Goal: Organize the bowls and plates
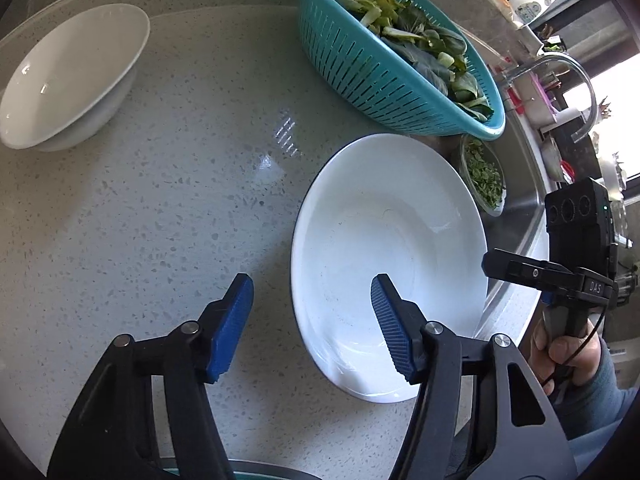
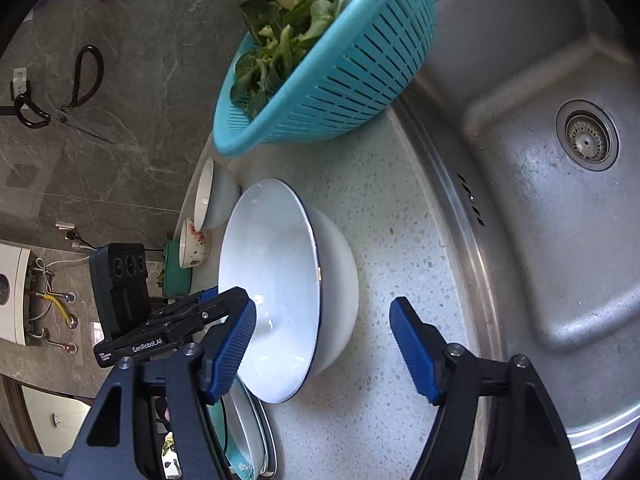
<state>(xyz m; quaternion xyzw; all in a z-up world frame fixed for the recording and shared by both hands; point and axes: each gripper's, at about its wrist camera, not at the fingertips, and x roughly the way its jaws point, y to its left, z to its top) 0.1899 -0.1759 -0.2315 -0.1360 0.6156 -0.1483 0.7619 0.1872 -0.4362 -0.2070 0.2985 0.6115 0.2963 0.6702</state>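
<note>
A large white bowl with a thin dark rim sits on the speckled counter. My left gripper is open, its left finger over the counter and its right finger over the bowl's near rim. My right gripper is open, straddling the same bowl's near edge. A second white bowl stands at the far left. In the right wrist view it shows behind the large bowl, beside a small patterned bowl. Stacked plates lie at the bottom.
A teal colander of leafy greens stands at the back, also in the right wrist view. A small glass bowl of chopped greens sits by the steel sink. Scissors hang on the wall.
</note>
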